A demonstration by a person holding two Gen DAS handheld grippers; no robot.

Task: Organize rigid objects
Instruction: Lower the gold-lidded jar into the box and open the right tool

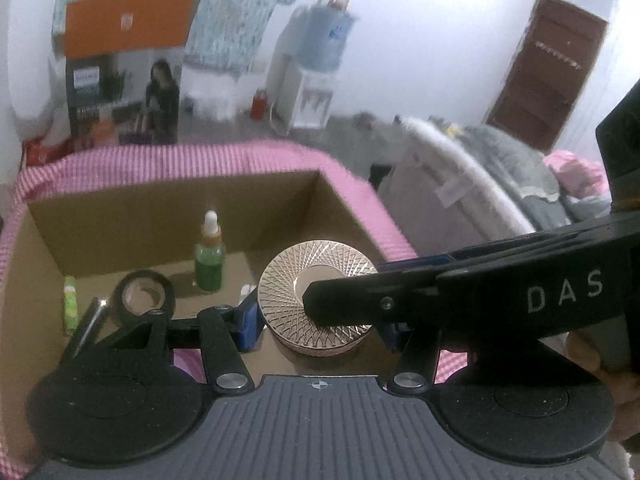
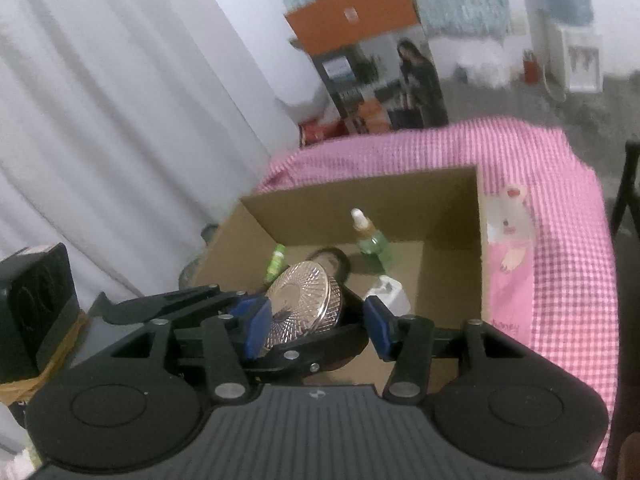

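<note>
A round rose-gold compact [image 1: 304, 300] with an engraved lid sits between the blue pads of my left gripper [image 1: 320, 322], over the open cardboard box [image 1: 160, 204]. The right gripper's black finger [image 1: 400, 296] lies across the compact's top. In the right wrist view the compact [image 2: 304, 304] is tilted, touching the left blue pad [image 2: 256, 326]; my right gripper [image 2: 316, 326] is wide open around it. In the box are a green dropper bottle [image 1: 209, 256], a black tape roll [image 1: 144, 294], a small green tube [image 1: 70, 304] and a white plug [image 2: 388, 294].
The box rests on a pink checked cloth [image 2: 560, 240]. A dark pen-like stick [image 1: 90, 330] leans at the box's left. A black speaker [image 2: 36, 308] stands at the left. White curtain [image 2: 120, 120], a poster box [image 1: 124, 72] and a water dispenser [image 1: 312, 76] are behind.
</note>
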